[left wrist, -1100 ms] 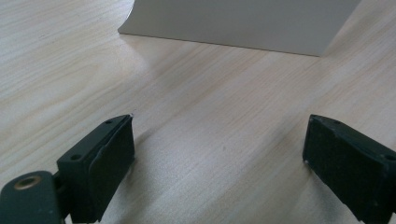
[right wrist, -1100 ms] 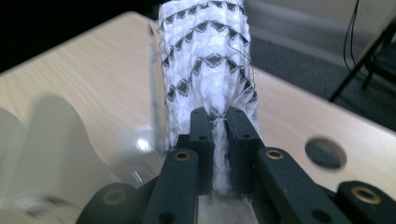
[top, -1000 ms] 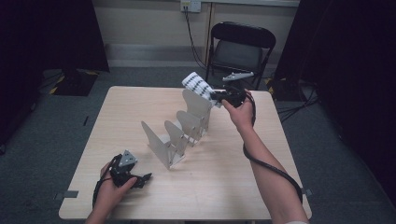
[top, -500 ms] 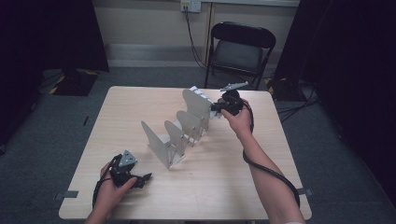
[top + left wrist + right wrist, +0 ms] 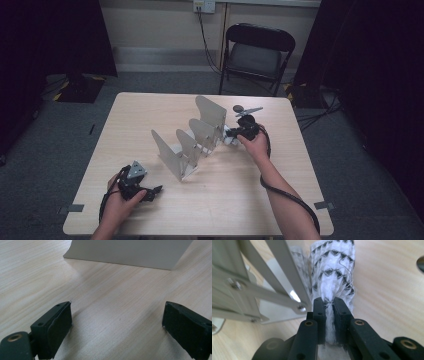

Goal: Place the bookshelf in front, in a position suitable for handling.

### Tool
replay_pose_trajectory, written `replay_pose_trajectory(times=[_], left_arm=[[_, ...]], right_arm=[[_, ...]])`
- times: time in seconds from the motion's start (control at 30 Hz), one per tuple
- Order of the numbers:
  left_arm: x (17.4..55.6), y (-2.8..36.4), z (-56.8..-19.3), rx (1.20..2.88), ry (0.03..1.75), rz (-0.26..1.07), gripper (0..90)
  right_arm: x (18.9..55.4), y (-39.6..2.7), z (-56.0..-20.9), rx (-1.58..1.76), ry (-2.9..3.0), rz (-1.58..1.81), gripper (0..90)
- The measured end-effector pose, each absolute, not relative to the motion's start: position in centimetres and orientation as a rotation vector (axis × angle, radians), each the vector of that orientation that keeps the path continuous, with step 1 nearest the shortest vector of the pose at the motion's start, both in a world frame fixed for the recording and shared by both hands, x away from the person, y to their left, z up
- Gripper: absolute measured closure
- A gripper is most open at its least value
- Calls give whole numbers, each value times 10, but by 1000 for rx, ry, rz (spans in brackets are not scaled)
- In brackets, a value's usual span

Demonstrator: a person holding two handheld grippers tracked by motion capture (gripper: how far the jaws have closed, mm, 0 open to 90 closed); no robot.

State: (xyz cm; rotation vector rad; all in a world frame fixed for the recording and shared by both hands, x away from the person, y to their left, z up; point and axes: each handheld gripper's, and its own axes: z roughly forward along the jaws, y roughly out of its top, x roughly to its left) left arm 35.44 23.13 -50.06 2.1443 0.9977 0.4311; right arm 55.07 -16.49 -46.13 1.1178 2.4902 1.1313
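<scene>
Grey metal rack of upright divider plates [image 5: 192, 142] blocking the pale wooden table [image 5: 150, 107] diagonally, centre to far edge; open passage along left, near and right edges.

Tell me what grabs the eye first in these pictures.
The zigzag metal rack of upright grey dividers stands across the middle of the wooden table. At its far end, the right gripper pinches a white cloth with a black pattern beside the rack. The left gripper rests open near the front-left corner.
</scene>
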Motion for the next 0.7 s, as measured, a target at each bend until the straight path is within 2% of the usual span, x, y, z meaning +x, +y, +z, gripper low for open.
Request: replay_pose_trajectory(times=[0.17,0.7], left_arm=[[354,231,-501,2144,998,431,90],[354,231,-501,2143,998,433,90]], right_arm=[[541,-170,-475,1147,2477,1116,817],[495,-199,-474,1160,2461,1027,793]])
